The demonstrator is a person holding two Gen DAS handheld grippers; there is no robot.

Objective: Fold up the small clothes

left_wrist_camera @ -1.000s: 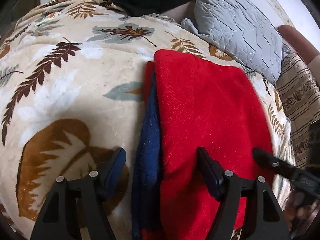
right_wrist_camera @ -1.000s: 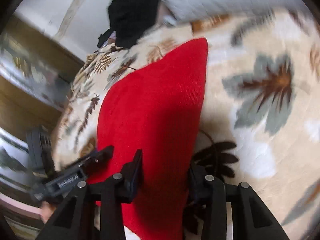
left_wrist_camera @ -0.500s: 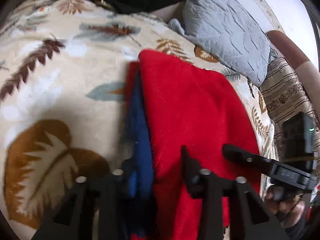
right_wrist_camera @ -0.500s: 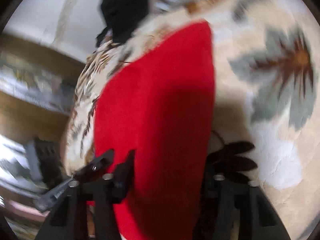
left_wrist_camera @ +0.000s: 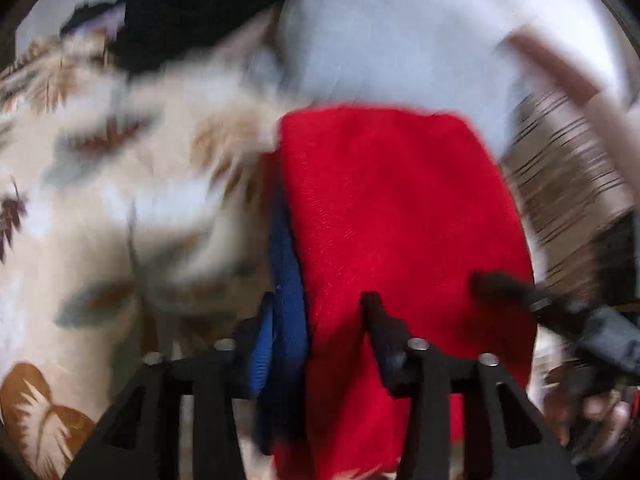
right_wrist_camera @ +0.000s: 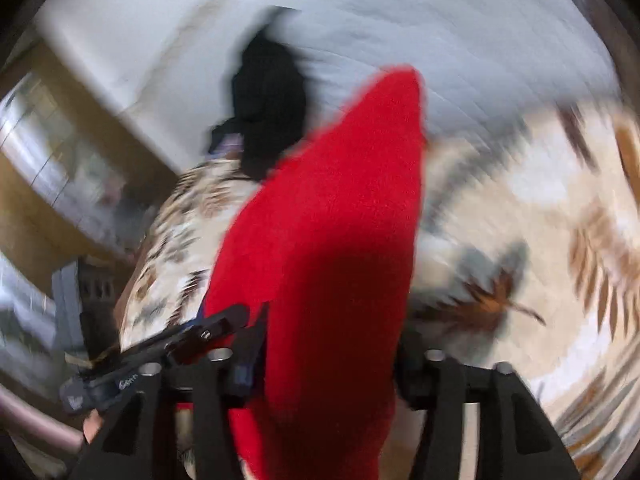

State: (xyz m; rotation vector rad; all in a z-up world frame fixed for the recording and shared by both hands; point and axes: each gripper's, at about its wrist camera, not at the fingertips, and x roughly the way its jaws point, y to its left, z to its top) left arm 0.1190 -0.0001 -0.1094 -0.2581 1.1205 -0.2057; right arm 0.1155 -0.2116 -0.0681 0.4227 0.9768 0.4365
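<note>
A folded red garment [left_wrist_camera: 400, 216] with a blue inner layer [left_wrist_camera: 286, 280] is held up off the leaf-print blanket [left_wrist_camera: 100, 184]. My left gripper [left_wrist_camera: 316, 320] is shut on its left near edge, the fingers pinching red and blue cloth. My right gripper [right_wrist_camera: 328, 344] is shut on the right near edge of the same red garment [right_wrist_camera: 332, 232], which fills the gap between its fingers. The right gripper's finger also shows in the left wrist view [left_wrist_camera: 504, 288]. Both views are motion-blurred.
A grey quilted pillow [left_wrist_camera: 400, 40] and a pile of black clothes [left_wrist_camera: 192, 12] lie at the far end of the bed. A striped cover [left_wrist_camera: 568, 184] is on the right. Wooden furniture [right_wrist_camera: 48, 152] stands left of the bed.
Both grippers closed on the red garment's near edge and lifted it off the blanket. The views now tilt up and blur with fast motion.
</note>
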